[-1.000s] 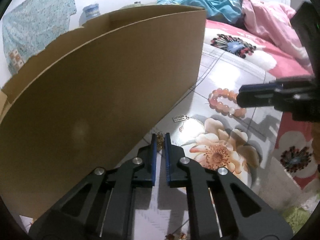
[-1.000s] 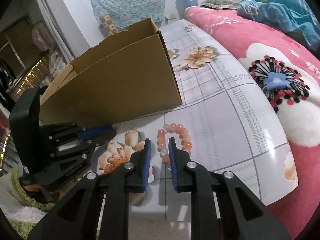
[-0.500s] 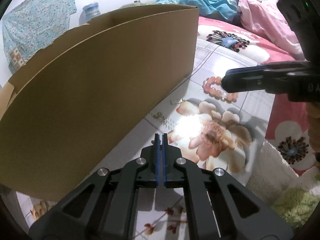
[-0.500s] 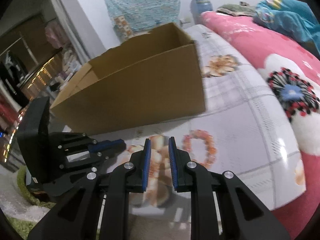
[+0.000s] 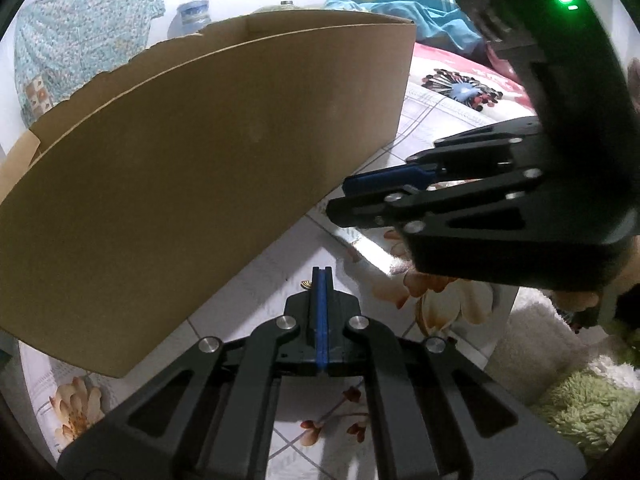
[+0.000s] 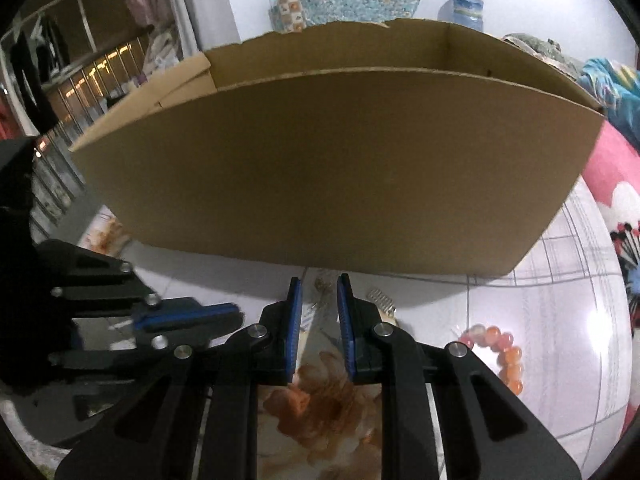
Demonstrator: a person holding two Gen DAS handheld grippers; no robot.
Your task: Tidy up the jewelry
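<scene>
— What's different?
— My left gripper (image 5: 321,276) now has its jaws together, pinching a small gold piece (image 5: 306,283) (barely visible). My right gripper (image 6: 318,294) has swung toward the cardboard box (image 6: 320,168).

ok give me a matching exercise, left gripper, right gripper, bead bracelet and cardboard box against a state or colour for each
1 left gripper
2 right gripper
3 bead bracelet
4 cardboard box

a brown, top open
b jaws apart
c orange-pink, lying flat
d jaws shut

Pairs: 1-d, 2-b, 3-c, 4-a
</scene>
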